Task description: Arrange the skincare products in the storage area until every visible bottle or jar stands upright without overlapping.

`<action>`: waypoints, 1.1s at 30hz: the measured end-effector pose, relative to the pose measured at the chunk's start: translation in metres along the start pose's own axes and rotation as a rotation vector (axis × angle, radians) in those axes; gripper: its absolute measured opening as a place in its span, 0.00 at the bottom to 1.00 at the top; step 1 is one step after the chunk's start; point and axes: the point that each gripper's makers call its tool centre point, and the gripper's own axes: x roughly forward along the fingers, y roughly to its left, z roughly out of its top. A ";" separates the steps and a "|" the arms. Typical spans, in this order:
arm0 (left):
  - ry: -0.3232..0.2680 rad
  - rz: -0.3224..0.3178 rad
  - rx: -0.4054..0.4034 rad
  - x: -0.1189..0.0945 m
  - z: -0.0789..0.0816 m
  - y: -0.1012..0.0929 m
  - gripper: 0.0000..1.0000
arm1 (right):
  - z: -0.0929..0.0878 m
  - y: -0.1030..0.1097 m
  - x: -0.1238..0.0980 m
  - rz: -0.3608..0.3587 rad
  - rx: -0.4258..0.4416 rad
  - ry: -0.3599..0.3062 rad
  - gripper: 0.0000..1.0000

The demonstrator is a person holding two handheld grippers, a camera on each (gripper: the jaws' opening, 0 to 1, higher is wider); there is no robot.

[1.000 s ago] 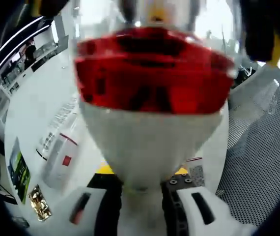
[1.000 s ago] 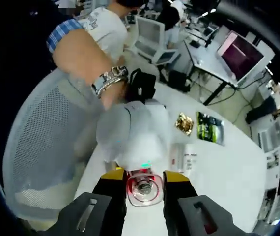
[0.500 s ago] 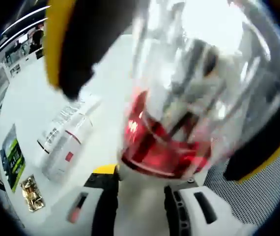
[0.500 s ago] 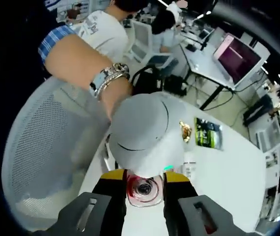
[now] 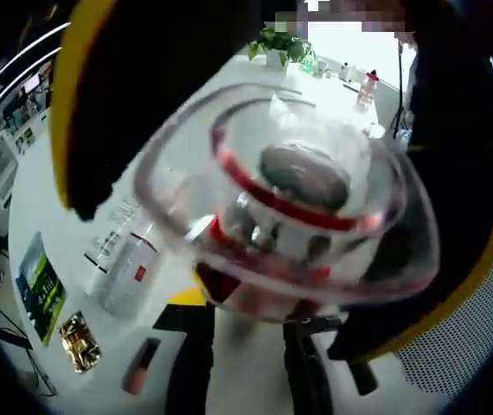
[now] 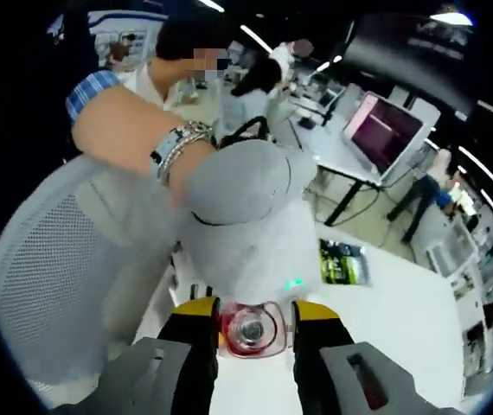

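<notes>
Grasping one clear red-banded bottle (image 5: 290, 216) between them, left tongs (image 5: 246, 346) and right tongs (image 6: 253, 333) need to set it upright on the tabletop (image 5: 48, 190) beside the fallen white tube (image 5: 130, 268).

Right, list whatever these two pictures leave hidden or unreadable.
- Left gripper view: the clear red-banded jar is blurred and close to the lens, covering the table behind it; its label is unreadable.
- Right gripper view: the left gripper hides most of the jar.
- The print on the white tube is too small to read.
</notes>
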 end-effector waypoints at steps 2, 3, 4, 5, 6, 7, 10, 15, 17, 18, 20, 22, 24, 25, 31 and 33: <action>0.019 0.010 0.005 -0.002 -0.004 0.001 0.25 | -0.005 -0.005 -0.004 -0.068 0.065 -0.041 0.38; 0.029 0.020 0.003 -0.003 -0.006 0.002 0.24 | -0.006 -0.006 -0.006 -0.100 0.120 -0.070 0.40; 0.033 0.029 0.008 -0.005 -0.007 0.002 0.23 | -0.007 -0.005 -0.006 -0.108 0.154 -0.092 0.41; 0.040 0.051 0.018 -0.008 -0.008 0.003 0.23 | -0.009 -0.004 -0.006 -0.129 0.197 -0.112 0.43; 0.048 0.075 0.020 -0.011 -0.010 0.005 0.24 | -0.011 -0.004 -0.006 -0.143 0.212 -0.118 0.45; 0.070 0.097 0.034 -0.014 -0.015 0.006 0.24 | -0.014 -0.002 -0.004 -0.154 0.227 -0.121 0.46; 0.054 0.101 0.005 -0.022 -0.018 0.003 0.24 | -0.017 0.003 0.002 -0.161 0.278 -0.131 0.43; -0.017 0.180 -0.165 -0.044 -0.017 0.007 0.24 | -0.028 0.005 0.015 -0.194 0.347 -0.106 0.38; -0.007 0.249 -0.147 -0.057 -0.026 0.010 0.26 | -0.032 0.008 0.020 -0.193 0.378 -0.098 0.35; -0.015 0.308 -0.129 -0.066 -0.030 0.014 0.28 | -0.034 0.008 0.023 -0.197 0.413 -0.096 0.35; -0.024 0.379 -0.121 -0.079 -0.033 0.018 0.30 | -0.037 0.008 0.027 -0.207 0.436 -0.096 0.36; -0.052 0.443 -0.143 -0.093 -0.034 0.018 0.30 | -0.040 0.009 0.032 -0.212 0.461 -0.090 0.35; -0.103 0.495 -0.168 -0.106 -0.032 0.015 0.30 | -0.043 0.010 0.034 -0.215 0.481 -0.088 0.33; -0.123 0.540 -0.159 -0.114 -0.032 0.015 0.32 | -0.043 0.009 0.034 -0.226 0.482 -0.098 0.33; -0.199 0.579 -0.165 -0.127 -0.039 -0.001 0.42 | -0.045 0.007 0.033 -0.260 0.501 -0.092 0.32; -0.171 0.639 -0.109 -0.134 -0.043 0.003 0.41 | -0.045 0.007 0.033 -0.260 0.499 -0.083 0.32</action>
